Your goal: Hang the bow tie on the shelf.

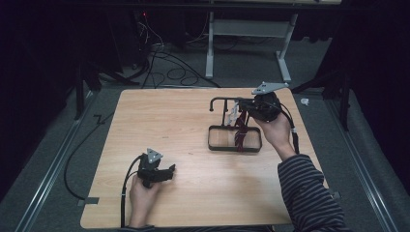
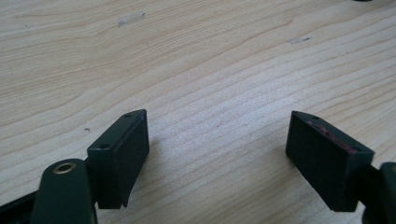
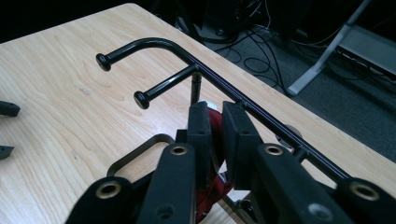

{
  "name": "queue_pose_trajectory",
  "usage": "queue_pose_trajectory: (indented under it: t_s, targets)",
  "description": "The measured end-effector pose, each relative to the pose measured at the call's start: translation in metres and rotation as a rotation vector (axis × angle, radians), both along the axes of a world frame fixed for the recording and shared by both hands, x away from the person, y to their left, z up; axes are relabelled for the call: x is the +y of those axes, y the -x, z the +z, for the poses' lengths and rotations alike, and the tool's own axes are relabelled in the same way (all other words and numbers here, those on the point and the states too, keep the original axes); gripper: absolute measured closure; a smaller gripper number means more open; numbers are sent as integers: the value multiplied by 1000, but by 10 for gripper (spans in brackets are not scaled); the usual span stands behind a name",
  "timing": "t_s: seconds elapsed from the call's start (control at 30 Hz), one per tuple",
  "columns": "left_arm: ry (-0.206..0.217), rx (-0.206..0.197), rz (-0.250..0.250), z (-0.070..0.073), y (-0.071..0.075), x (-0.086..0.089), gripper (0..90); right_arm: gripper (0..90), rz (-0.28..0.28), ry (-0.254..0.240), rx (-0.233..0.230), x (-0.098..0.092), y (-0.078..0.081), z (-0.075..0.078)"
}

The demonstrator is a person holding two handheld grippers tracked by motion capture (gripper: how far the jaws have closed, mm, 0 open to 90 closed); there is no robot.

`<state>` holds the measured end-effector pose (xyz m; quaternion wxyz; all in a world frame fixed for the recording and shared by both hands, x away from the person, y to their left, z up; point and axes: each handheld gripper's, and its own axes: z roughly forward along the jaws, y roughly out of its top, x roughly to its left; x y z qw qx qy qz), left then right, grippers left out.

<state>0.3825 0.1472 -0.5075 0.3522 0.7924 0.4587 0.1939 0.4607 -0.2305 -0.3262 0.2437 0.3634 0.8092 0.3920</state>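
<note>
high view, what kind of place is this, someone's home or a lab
Most likely a lab or recording setup, not a home. A bare wooden table stands on grey carpet among dark surroundings, loose cables trail across the floor behind it, and a person works with a handheld left gripper bearing a tracking plate.

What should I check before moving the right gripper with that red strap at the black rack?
1. Right gripper closed on the red strap: ok.
2. Strap hooked on the black rack: cannot tell.
3. Rack base flat on the table: ok.
4. Left gripper open, holding nothing: ok.
5. Left gripper away from the rack: ok, near the table's front left.
</note>
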Motion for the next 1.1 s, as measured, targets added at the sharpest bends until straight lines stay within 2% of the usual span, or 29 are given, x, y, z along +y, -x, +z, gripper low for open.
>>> queue_pose_trajectory:
  t_s: [0.37,0.73,1.1]
  targets:
    - [0,0,0,0,0,0,218,765,-16,-12,-15,-4,3,-3]
    - [0,0,0,0,0,0,218,717,8,-35,-55,-9,19,1]
    - [0,0,0,0,0,0,219,695,31,-54,-74,-16,37,2]
